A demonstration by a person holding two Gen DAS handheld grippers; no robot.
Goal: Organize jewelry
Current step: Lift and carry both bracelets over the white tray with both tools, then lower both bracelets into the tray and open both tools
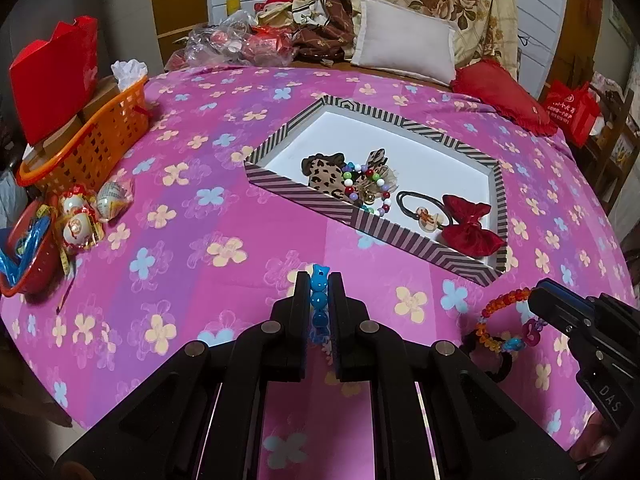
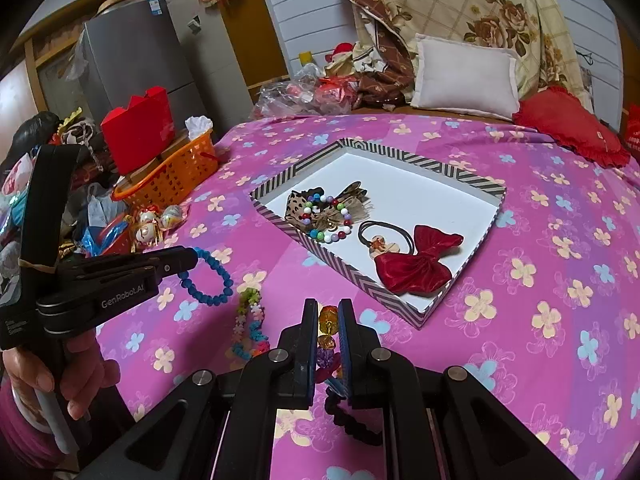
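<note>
Left gripper (image 1: 319, 280): fingers (image 1: 298, 300) drawn almost fully together, clamped on a blue bead bracelet (image 2: 211, 280). From its own camera the beads run up the narrow slot between the pads, a blue charm poking out past the tips. From the right camera the rest of the loop hangs free below the tips, above the bedspread.

Right gripper (image 2: 328, 312): fingers (image 2: 309, 320) nearly closed, pinching an orange bead bracelet (image 1: 506, 320). Amber beads and a purple piece sit between the pads; in the left camera's view the loop dangles from the tips, with a blue bead and a pink charm low on it.

Person's hand (image 2: 60, 376): wrapped round the left gripper's handle, at the left edge of the right camera's view.

Striped tray (image 1: 304, 196): shallow, white inside, lying on the pink flowered bedspread (image 1: 200, 240) ahead of both grippers, well clear of them.

In the tray: a multicoloured bead bracelet (image 1: 370, 188) lying over a leopard-print hair piece (image 1: 324, 172) at the left end; a dark hair tie (image 1: 420, 208) with a pale charm in the middle; a red velvet bow (image 1: 472, 228) at the right end, touching the hair tie.

Loose on the bedspread: a pastel flower-bead bracelet (image 2: 250, 324) just left of the right gripper; a black scrunchie (image 2: 352, 420) under it.

Bed's edge, left: an orange basket (image 1: 92, 148).
</note>
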